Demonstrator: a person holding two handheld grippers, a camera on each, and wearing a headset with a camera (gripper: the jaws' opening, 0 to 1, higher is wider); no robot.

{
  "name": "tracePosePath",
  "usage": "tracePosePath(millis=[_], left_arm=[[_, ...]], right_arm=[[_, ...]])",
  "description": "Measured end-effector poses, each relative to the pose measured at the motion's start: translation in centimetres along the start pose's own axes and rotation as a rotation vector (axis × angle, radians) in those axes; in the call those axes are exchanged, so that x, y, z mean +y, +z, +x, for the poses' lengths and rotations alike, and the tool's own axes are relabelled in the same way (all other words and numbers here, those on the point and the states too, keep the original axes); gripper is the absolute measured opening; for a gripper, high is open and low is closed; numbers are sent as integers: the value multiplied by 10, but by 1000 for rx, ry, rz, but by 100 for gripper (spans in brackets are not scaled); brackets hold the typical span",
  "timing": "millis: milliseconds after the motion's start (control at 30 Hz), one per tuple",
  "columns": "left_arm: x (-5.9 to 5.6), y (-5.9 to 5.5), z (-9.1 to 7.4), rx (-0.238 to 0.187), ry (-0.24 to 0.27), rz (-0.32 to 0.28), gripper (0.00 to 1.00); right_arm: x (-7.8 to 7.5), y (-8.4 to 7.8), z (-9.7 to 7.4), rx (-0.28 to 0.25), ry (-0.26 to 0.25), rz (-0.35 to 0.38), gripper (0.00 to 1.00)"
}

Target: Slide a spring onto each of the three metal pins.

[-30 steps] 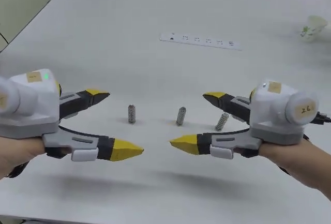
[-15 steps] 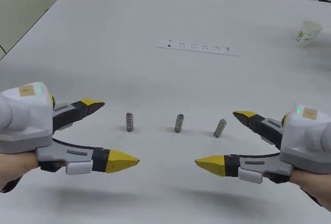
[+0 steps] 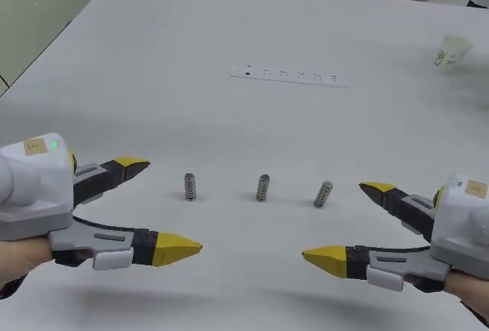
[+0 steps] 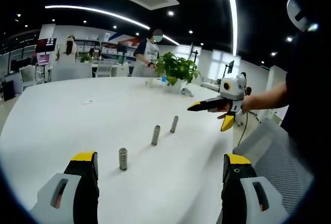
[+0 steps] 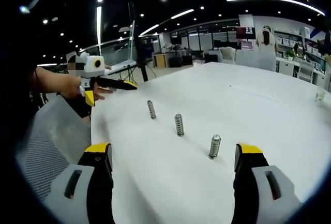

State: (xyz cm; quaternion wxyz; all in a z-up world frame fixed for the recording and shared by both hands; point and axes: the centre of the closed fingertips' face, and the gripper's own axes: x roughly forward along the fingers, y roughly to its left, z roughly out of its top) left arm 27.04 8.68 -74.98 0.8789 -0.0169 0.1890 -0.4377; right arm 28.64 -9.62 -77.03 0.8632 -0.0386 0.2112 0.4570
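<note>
Three little steel coils stand upright in a row on the matte white counter: left spring, middle spring and right spring, each apparently sleeved over its post, though the pins hide inside the coils and I can't make them out. The left tongs and right tongs hover spread wide and empty, one either side of the row. These look light, ribbed and bouncy, likely to squash or flick away under a hard pinch, so take one gently across the coils at mid-height.
</note>
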Motion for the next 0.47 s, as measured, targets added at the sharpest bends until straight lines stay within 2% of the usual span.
tracePosePath(millis=[167,467], left_arm=[[0,4,0,-11,2,2,98],[-1,1,1,-8,3,-8,98]], right_arm=[[0,4,0,-13,-5,7,99],[-4,0,0,1,-18,20,99]])
